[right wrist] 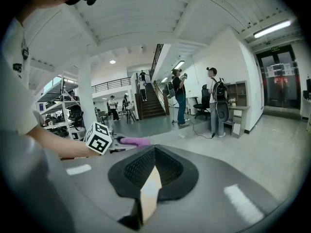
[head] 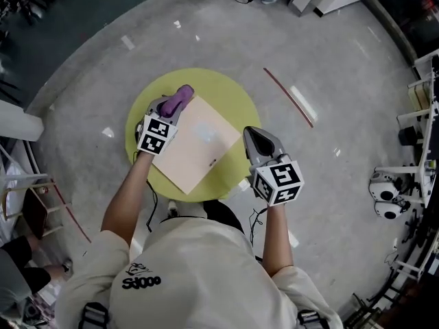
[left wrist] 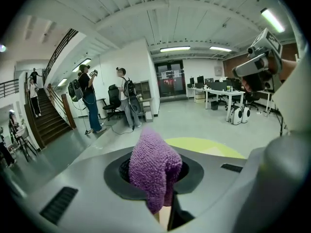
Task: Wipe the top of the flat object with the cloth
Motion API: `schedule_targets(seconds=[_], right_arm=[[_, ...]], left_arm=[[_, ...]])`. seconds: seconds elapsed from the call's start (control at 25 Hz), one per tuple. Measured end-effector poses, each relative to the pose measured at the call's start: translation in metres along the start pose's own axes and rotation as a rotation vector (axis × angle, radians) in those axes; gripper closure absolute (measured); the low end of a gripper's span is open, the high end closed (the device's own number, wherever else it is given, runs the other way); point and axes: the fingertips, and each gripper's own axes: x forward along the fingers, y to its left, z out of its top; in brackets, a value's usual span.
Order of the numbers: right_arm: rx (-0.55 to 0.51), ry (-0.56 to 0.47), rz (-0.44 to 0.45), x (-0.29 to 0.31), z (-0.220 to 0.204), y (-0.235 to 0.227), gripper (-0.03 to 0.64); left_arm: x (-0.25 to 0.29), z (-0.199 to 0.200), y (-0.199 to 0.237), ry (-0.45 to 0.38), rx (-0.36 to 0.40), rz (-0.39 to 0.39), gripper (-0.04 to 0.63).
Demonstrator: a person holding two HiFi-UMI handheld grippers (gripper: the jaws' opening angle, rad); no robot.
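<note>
A beige flat board (head: 195,146) lies on a round yellow-green table (head: 226,88). My left gripper (head: 173,105) is at the board's far left edge, shut on a purple cloth (head: 181,96). The cloth (left wrist: 153,171) bulges up out of the jaws in the left gripper view. My right gripper (head: 252,136) sits at the board's right corner with its jaws closed on the edge. A beige sliver of the board (right wrist: 150,193) shows between its pads. The right gripper view also catches the cloth (right wrist: 136,141) and the left gripper's marker cube (right wrist: 99,138).
The table stands on a grey concrete floor. A thin red strip (head: 288,96) lies on the floor to the right. A chair (head: 27,197) stands at the left and white equipment (head: 387,194) at the right. Several people stand by a staircase (right wrist: 150,106).
</note>
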Motion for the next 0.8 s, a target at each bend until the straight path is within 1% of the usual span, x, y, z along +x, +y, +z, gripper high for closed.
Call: schedule_targets(seconds=[0.12, 0.24, 0.36, 0.56, 0.68, 0.8], right_arm=[[0.030, 0.006, 0.002, 0.003, -0.006, -0.015, 0.607], [0.051, 0.018, 0.003, 0.005, -0.013, -0.026, 0.607], [0.066, 0.039, 0.014, 0.008, -0.023, -0.033, 0.607], [0.083, 0.070, 0.038, 0.011, -0.038, -0.040, 0.607], [0.088, 0.076, 0.056, 0.010, -0.042, -0.043, 0.607], [0.087, 0.076, 0.067, 0.010, -0.044, -0.045, 0.607]], left_arm=[[0.028, -0.008, 0.004, 0.035, 0.025, 0.026, 0.526], [0.053, -0.028, 0.006, 0.102, 0.087, 0.043, 0.526], [0.074, -0.047, 0.004, 0.163, 0.128, 0.040, 0.526], [0.102, -0.069, -0.016, 0.246, 0.215, 0.001, 0.526], [0.109, -0.072, -0.038, 0.261, 0.263, -0.038, 0.526], [0.109, -0.079, -0.065, 0.274, 0.280, -0.103, 0.526]])
